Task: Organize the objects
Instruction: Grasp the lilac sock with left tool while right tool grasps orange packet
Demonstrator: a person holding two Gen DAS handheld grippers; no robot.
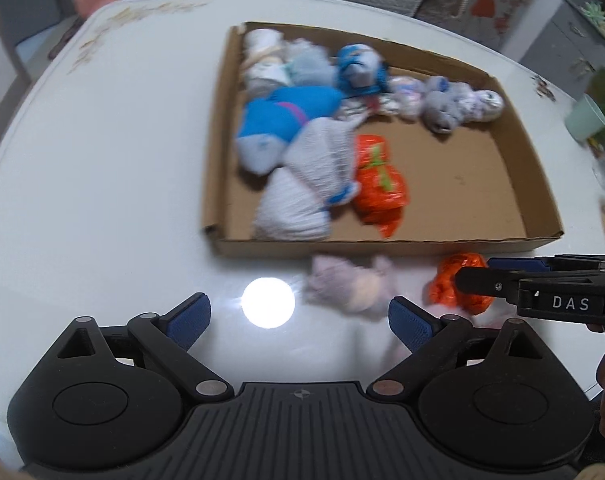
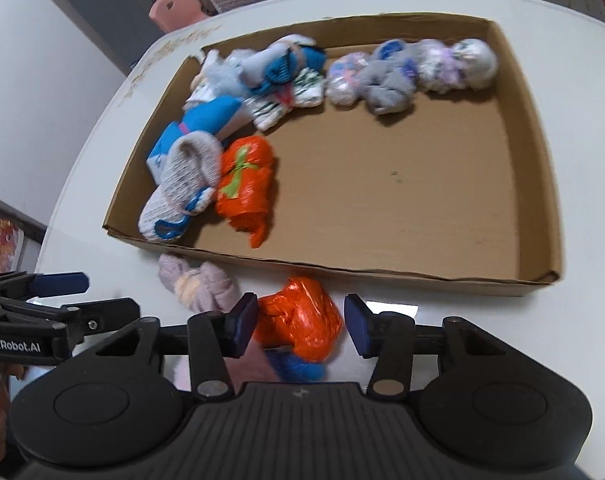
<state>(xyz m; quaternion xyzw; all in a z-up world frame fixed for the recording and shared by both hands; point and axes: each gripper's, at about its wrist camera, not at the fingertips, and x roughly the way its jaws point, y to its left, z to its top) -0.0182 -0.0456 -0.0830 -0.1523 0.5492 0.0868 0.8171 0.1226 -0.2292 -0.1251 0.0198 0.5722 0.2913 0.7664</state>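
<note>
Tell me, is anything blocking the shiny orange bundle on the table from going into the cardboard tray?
Only the cardboard tray's low front wall stands between it and the shiny orange bundle; the tray floor beyond is bare.

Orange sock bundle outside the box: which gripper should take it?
Right. The right gripper already straddles the shiny orange rolled sock bundle, fingers either side. The left gripper hangs open over bare white table, nearer the lilac bundle.
</note>
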